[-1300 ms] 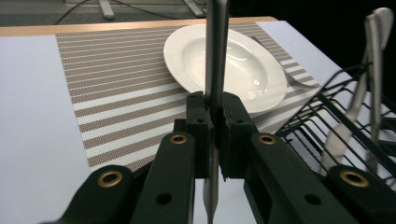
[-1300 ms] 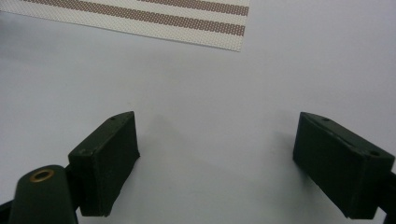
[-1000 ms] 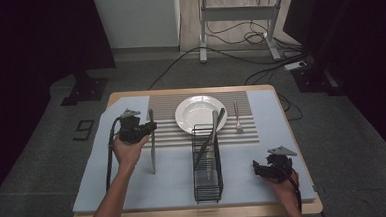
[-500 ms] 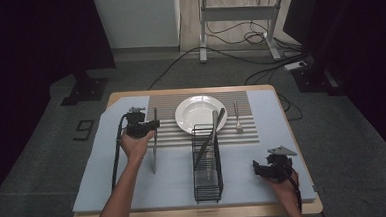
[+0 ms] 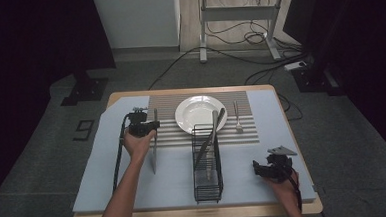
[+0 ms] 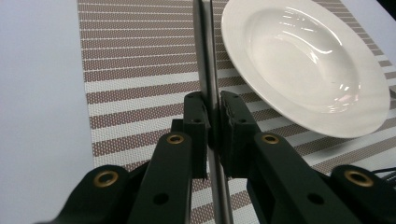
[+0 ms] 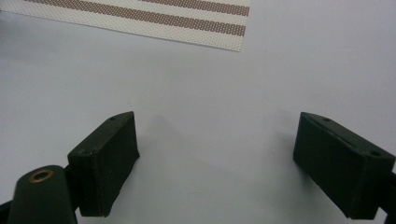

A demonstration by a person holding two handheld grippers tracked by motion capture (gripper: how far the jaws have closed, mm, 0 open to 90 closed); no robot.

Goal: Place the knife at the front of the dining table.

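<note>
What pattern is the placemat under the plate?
The placemat has brown and off-white woven stripes, running crosswise under the white plate. It shows best in the left gripper view.

On the tabletop (image 5: pixel 110 193) a placemat (image 5: pixel 172 132) lies at the back, with a plate (image 5: pixel 196 113) at its middle, a fork (image 5: pixel 237 117) to the right and a knife (image 5: pixel 154 145) to the left. A rack (image 5: pixel 207 163) stands before the plate.

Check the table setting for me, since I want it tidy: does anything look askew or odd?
Nothing is spilled or broken. The knife is not laid down: the left gripper is shut on it beside the plate. Two utensils lean tilted in the black wire rack. The fork lies straight.
</note>
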